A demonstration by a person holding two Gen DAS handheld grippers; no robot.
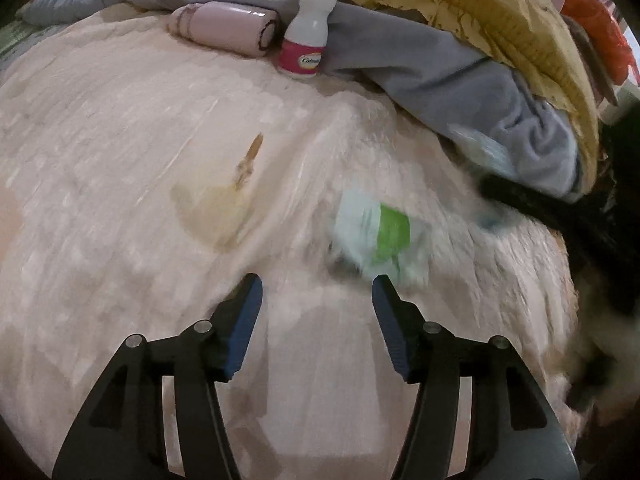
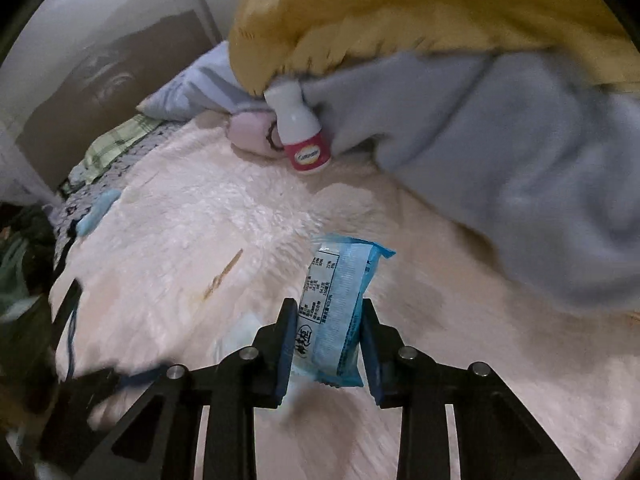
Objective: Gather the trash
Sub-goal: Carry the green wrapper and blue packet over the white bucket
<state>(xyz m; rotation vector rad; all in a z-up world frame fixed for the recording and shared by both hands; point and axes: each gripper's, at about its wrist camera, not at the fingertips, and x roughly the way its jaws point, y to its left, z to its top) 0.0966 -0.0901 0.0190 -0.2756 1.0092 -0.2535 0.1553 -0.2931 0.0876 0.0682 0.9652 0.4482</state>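
Note:
My right gripper [image 2: 330, 306] is shut on a blue snack wrapper [image 2: 340, 312] and holds it above the pink fluffy blanket [image 2: 200, 220]. My left gripper [image 1: 318, 284] is open and empty just above the blanket [image 1: 120, 140]. A white and green wrapper [image 1: 376, 232], blurred, lies just beyond its right finger. A clear yellowish wrapper [image 1: 216, 204] lies further left. A white bottle with a red label [image 1: 306, 36] stands at the back against the grey cloth; it also shows in the right wrist view [image 2: 302, 132].
Grey cloth [image 1: 440, 72] and a yellow blanket [image 1: 500, 12] are piled at the back right. A rolled pink towel [image 1: 224, 28] lies beside the bottle. The right gripper's dark arm [image 1: 560, 208] reaches in from the right. The bed's left edge [image 2: 68, 248] drops off to dark clutter.

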